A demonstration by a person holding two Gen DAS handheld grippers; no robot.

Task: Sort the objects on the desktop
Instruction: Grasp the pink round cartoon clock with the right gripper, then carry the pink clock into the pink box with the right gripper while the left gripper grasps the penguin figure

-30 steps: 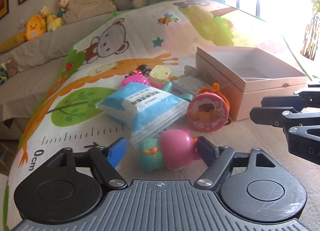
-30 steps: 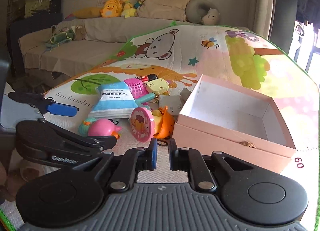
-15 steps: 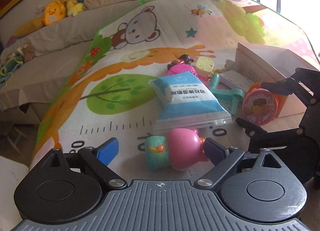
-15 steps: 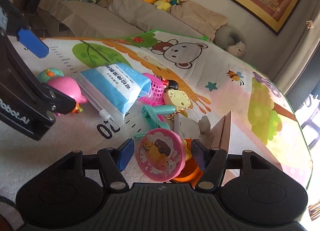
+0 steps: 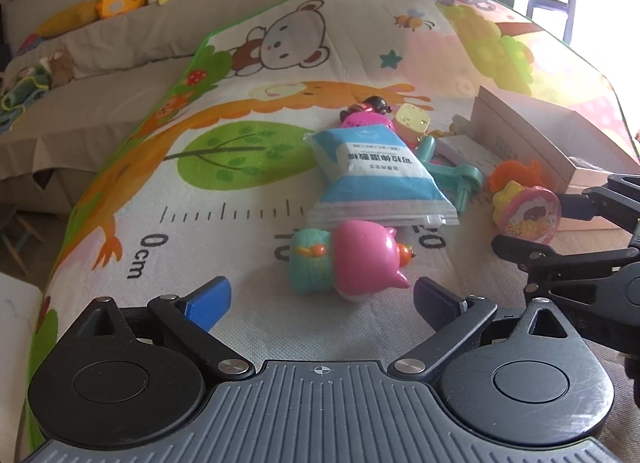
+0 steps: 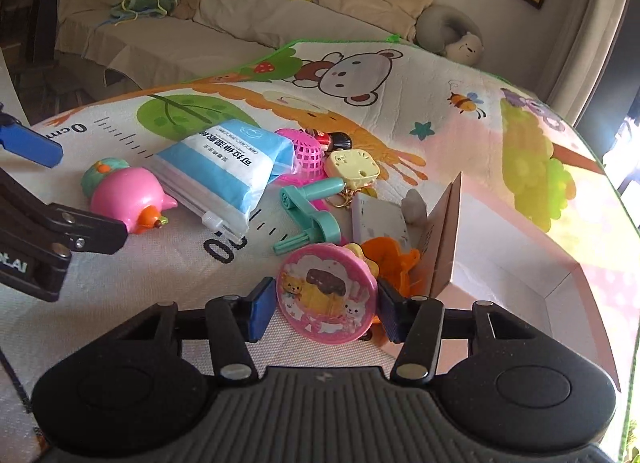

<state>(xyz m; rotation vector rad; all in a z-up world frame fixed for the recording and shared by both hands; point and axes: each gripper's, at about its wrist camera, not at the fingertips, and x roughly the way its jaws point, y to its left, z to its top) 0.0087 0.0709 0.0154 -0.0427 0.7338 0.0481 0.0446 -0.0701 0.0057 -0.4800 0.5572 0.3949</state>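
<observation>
**Two grippers reach for two toys**

The right gripper (image 6: 324, 309) is at the bottom middle of its view. Its jaws are closing around the round pink cake toy (image 6: 327, 295), which stands on its edge between the blue pads. The pads look like they are just at its rim, but I cannot tell if they press on it yet.

The left gripper (image 5: 320, 303) is at the bottom of its view. Its jaws are opening wide and hold nothing. The pink pig toy (image 5: 352, 263) lies on the play mat (image 5: 200, 223) just past the pads, in the middle of the frame.

The pink box (image 6: 520, 263) sits open at the lower right of the right view, touching the orange toy (image 6: 396, 259) behind the cake toy.

The cake toy is round and thin, so I think it could roll or pop out if the pads squeeze off-center. It could also bump the orange toy or the box wall. The blue wipes pack (image 5: 380, 175) leans near the pig, so a wide grab might catch the pack too.
</observation>
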